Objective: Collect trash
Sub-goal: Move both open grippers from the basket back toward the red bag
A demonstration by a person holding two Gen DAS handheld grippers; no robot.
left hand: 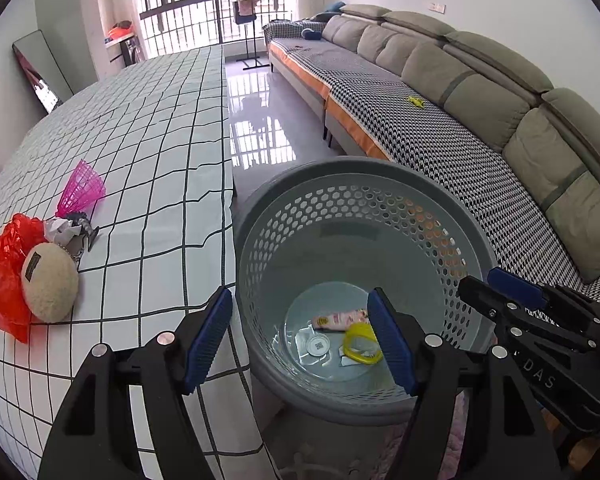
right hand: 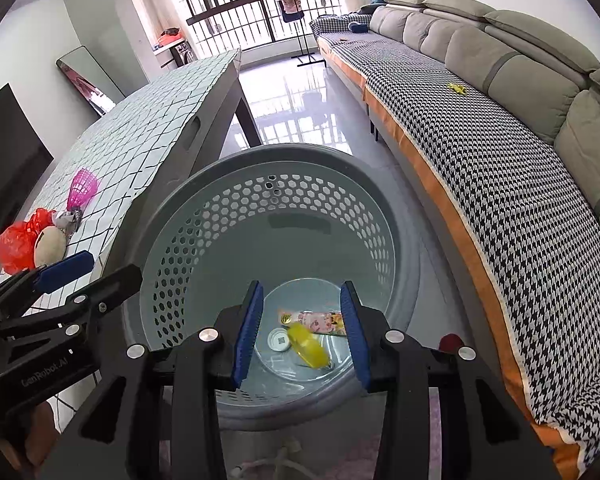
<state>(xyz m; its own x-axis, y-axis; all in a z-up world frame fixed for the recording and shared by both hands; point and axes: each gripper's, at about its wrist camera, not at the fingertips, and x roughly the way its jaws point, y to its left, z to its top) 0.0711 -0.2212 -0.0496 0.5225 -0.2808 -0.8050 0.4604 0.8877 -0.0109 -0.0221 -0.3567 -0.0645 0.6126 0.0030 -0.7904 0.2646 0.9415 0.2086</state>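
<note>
A grey perforated bin [left hand: 440,200] stands on the floor between table and sofa; it also shows in the right wrist view [right hand: 172,216]. Inside lie a pink wrapper [left hand: 340,318], a yellow piece [left hand: 362,344] and a white round lid [left hand: 318,346]. In the right wrist view the yellow piece [right hand: 308,346] is blurred, below the fingers. My left gripper [left hand: 300,344] is open and empty at the bin's near rim. My right gripper [right hand: 302,336] is open over the bin. On the table lie a red plastic bag [left hand: 0,272], crumpled paper [left hand: 60,230] and a pink shuttlecock [left hand: 82,188].
The checked table [left hand: 148,128] is at the left, with a beige round pouch [left hand: 50,282] beside the bag. A long grey sofa [left hand: 460,92] with a houndstooth cover runs along the right, with a small yellow item [left hand: 416,101] on it. Glossy floor lies between.
</note>
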